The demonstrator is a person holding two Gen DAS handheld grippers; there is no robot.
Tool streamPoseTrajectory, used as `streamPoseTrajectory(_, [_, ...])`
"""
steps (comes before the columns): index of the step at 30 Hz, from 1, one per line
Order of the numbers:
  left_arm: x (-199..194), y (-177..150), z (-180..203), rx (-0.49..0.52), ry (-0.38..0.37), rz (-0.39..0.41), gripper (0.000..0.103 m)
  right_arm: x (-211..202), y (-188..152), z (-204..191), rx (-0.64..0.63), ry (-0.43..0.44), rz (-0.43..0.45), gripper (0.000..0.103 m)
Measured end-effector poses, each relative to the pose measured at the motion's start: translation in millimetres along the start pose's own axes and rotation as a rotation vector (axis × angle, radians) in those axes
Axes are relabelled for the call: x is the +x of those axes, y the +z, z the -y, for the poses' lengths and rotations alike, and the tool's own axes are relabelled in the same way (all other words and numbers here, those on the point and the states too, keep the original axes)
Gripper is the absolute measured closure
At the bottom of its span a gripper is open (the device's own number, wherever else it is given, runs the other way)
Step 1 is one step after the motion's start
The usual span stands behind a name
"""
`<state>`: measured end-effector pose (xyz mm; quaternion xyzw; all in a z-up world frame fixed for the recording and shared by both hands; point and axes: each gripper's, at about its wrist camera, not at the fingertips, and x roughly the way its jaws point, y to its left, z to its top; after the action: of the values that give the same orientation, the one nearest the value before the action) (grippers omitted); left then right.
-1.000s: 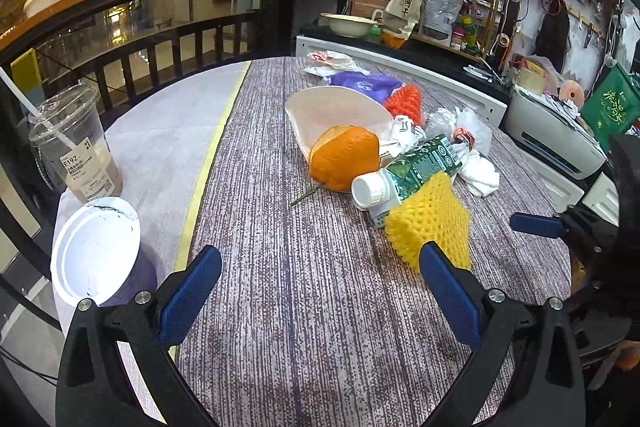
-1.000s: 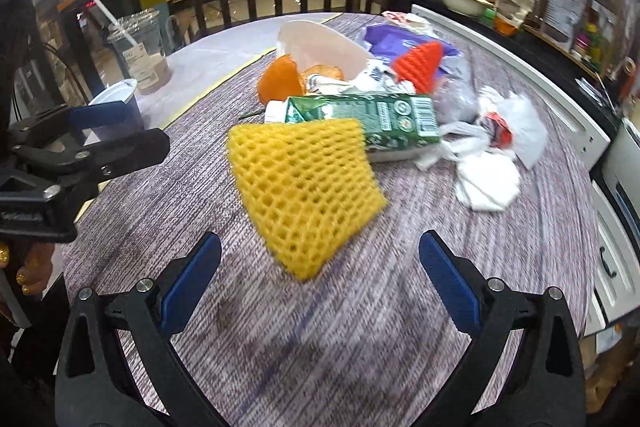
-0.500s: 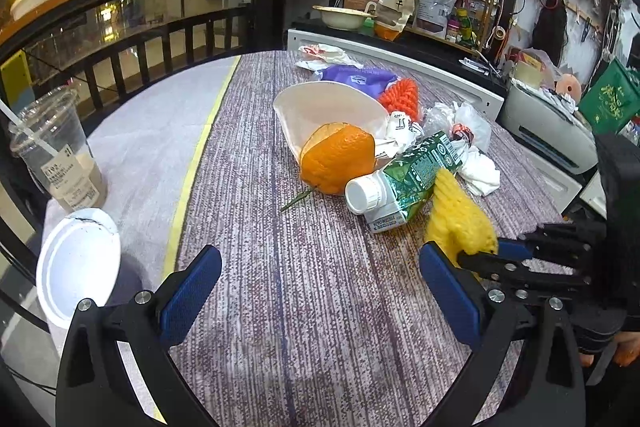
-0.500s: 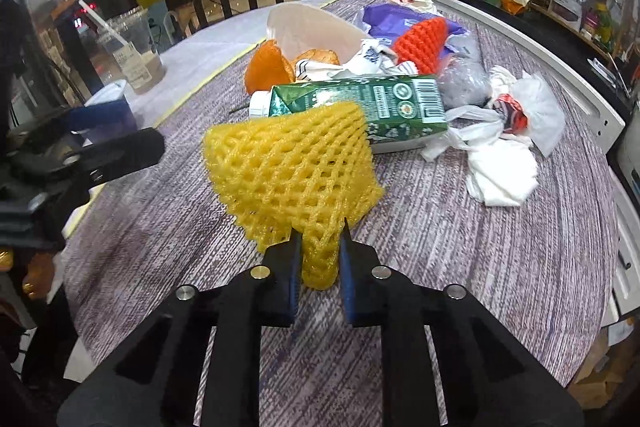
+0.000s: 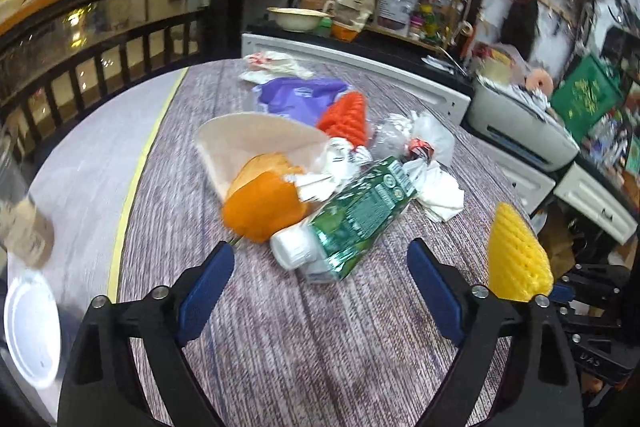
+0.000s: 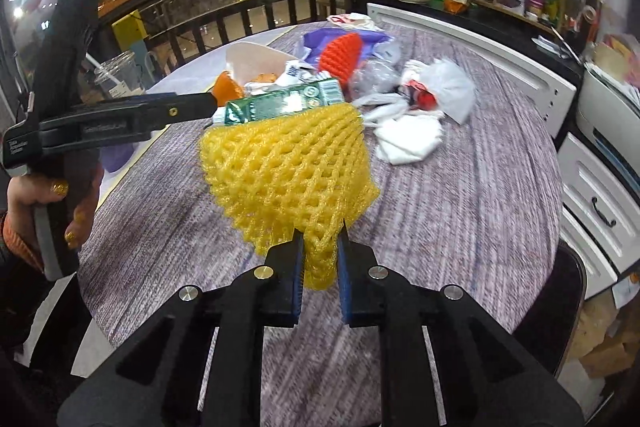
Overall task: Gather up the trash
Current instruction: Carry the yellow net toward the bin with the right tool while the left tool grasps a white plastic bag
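Observation:
My right gripper (image 6: 319, 259) is shut on the yellow foam fruit net (image 6: 288, 171) and holds it lifted above the round table; the net also shows at the right of the left wrist view (image 5: 516, 263). My left gripper (image 5: 320, 275) is open and empty, just short of a green carton (image 5: 356, 215) with a white cap. Behind the carton lie an orange peel (image 5: 260, 203), a cream paper bowl (image 5: 256, 143), an orange-red foam net (image 5: 348, 115), a purple wrapper (image 5: 300, 95) and white tissues and plastic bags (image 5: 436, 183).
A plastic cup with a straw (image 6: 116, 75) and a white lid (image 5: 28, 331) sit at the table's left side. A white cabinet (image 5: 360, 59) and cluttered shelves stand behind the table. A dark railing (image 6: 240, 7) runs along the back left.
My right gripper has lifted the yellow net up and off to the right, away from the carton. My left gripper has moved closer to the carton and orange peel.

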<state>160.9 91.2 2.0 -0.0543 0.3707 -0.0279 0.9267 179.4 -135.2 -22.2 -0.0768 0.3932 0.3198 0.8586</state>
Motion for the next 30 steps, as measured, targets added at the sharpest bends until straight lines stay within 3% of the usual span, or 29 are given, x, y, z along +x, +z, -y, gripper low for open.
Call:
streamPoseTrajectory(7, [24.8,27.9,17.3,0.072,-0.036,-0.04,0.026,-11.7,-18.7,19.2,0.03,-0.039,0.01,0.088])
streamPoseTrajectory(11, [47.6,50.6,12.3,0.022,-0.069,-0.087,0.027,-14.0,-25.9,25.4,0.059,-0.041,0.012,0.088])
streamPoseTrajectory(19, [94.0,70.3,4.0,-0.027,-0.042,-0.167,0.038,-23.0,-31.1,27.6,0.071,-0.051,0.037,0.088])
streamPoseTrajectory(25, [103.7,70.1,11.3,0.004,-0.034,-0.201,0.073,-20.9,-36.1,33.8,0.098,-0.05,0.031,0.088])
streamPoseTrajectory(30, [91.4,73.8,9.7,0.0,-0.018,-0.146,0.077,-22.2,-36.5,41.0,0.123,-0.051,0.042,0.088])
